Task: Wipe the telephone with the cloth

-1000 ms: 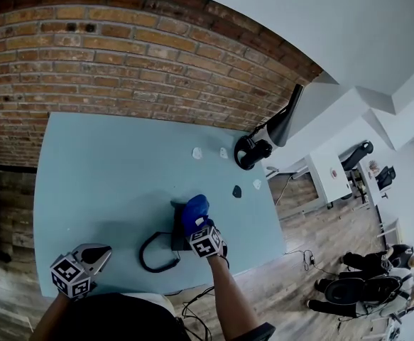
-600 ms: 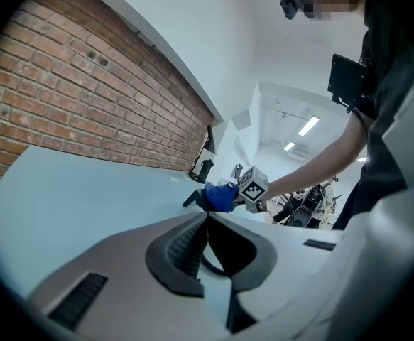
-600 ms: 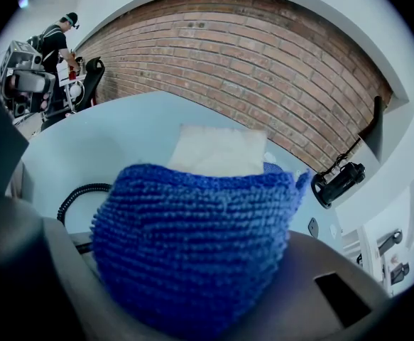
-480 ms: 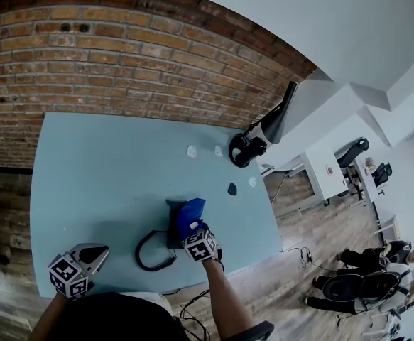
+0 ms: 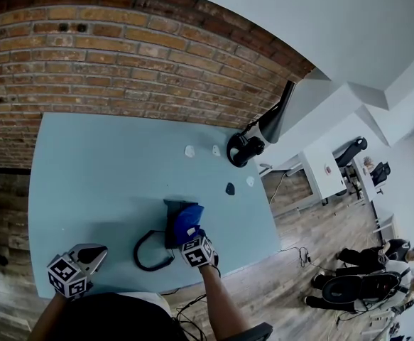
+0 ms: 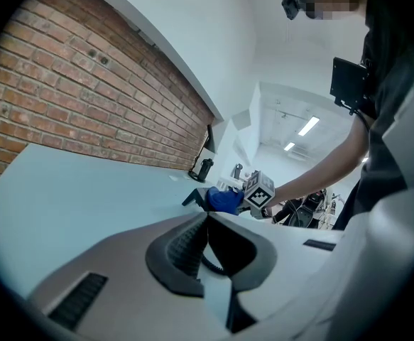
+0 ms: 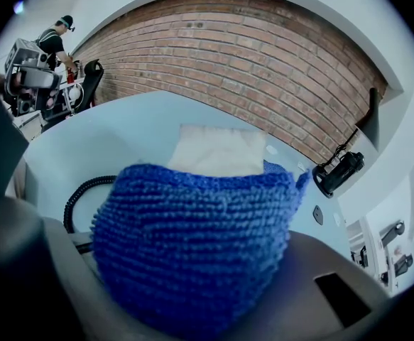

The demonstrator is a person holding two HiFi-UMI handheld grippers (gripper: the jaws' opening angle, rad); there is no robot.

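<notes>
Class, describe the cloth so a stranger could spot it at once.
Start at the pale blue table before the brick wall. Near its front edge, the cloth is bunched in the right gripper, over the corded telephone. Only it is bright blue.

The telephone [image 5: 170, 213] sits on the table [image 5: 100, 162] near the front edge, and its cord [image 5: 144, 253] curls on its left. The cloth [image 5: 186, 219] lies on the telephone, held in the right gripper [image 5: 189, 234]. The left gripper [image 5: 99, 251] is over the front left corner, well apart. A brick wall [image 5: 121, 55] stands behind the table.
</notes>
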